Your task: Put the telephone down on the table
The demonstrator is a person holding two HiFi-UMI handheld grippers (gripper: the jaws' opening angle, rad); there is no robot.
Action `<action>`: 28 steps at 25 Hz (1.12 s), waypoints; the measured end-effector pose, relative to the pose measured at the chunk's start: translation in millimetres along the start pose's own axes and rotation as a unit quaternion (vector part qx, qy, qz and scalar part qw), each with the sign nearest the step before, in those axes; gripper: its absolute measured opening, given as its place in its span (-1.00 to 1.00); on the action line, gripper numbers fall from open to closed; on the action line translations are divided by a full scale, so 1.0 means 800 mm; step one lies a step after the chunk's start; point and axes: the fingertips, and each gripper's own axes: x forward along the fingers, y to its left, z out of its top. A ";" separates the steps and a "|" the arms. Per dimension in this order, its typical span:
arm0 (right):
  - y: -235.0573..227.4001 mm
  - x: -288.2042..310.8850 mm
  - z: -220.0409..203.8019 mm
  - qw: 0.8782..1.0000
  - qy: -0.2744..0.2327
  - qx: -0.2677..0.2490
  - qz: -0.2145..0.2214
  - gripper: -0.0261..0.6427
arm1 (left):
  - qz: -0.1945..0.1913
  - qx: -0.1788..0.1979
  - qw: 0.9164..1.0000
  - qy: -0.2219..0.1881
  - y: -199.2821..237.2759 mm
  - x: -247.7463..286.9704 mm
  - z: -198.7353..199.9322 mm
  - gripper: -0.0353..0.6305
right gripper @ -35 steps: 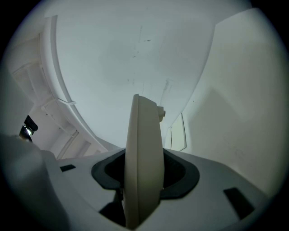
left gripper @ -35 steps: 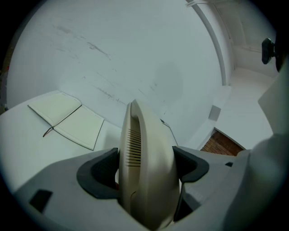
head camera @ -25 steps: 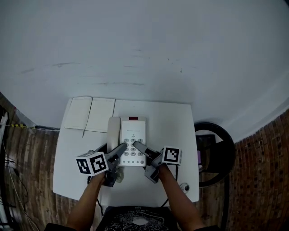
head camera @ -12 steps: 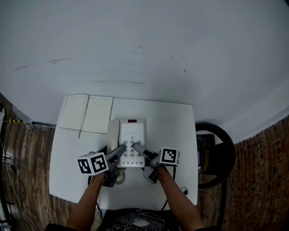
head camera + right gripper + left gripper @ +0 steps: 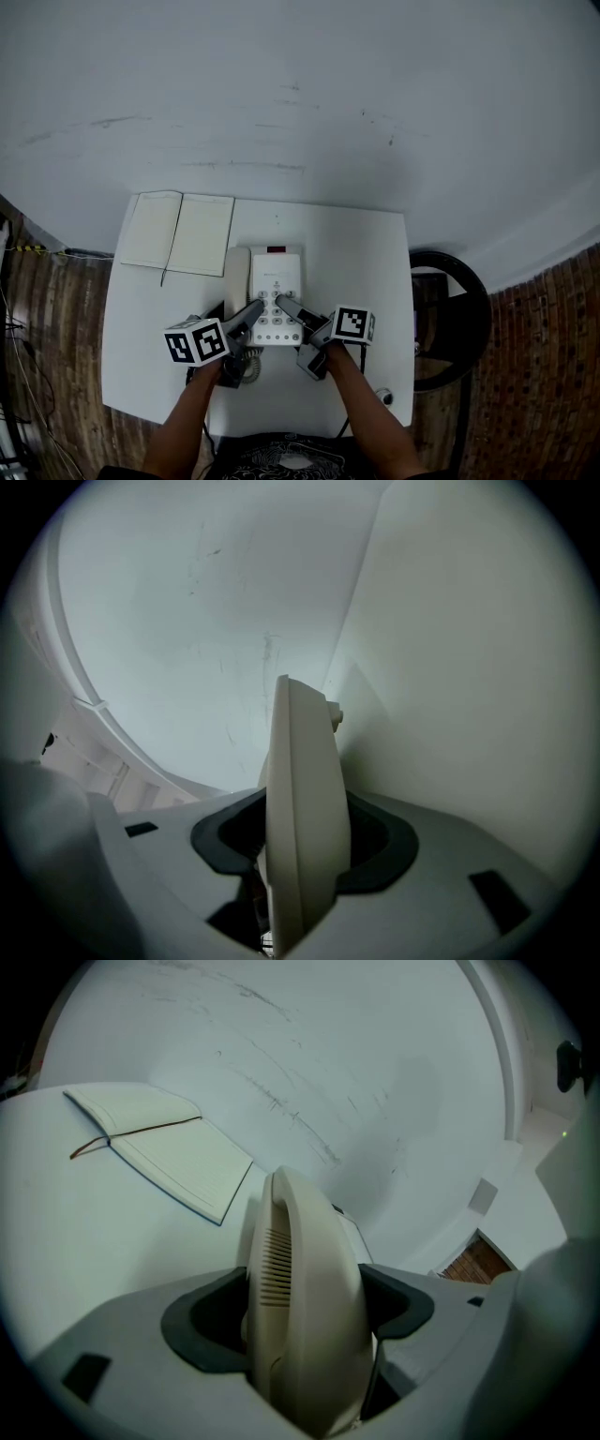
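Lowered since a second ago, the telephone (image 5: 267, 292) hangs near the table (image 5: 366, 267), our left gripper (image 5: 249, 315) clamped on its handset (image 5: 236, 270), right gripper (image 5: 287, 307) on its edge; uneven release could unseat the handset.

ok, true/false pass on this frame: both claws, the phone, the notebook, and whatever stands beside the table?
1. The left claw is shut on the cream plastic telephone, at its handset side. True.
2. The right claw is empty. False: it grips the telephone's right edge.
3. The open white paper notebook lies at the near right corner of the white rectangular table. False: it lies at the far left corner.
4. A black round stool stands right of the table. True.
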 end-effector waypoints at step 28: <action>-0.019 -0.007 0.005 0.968 0.014 -0.156 -0.195 -0.06 | 0.025 0.024 0.999 0.032 0.003 0.015 -0.016 0.20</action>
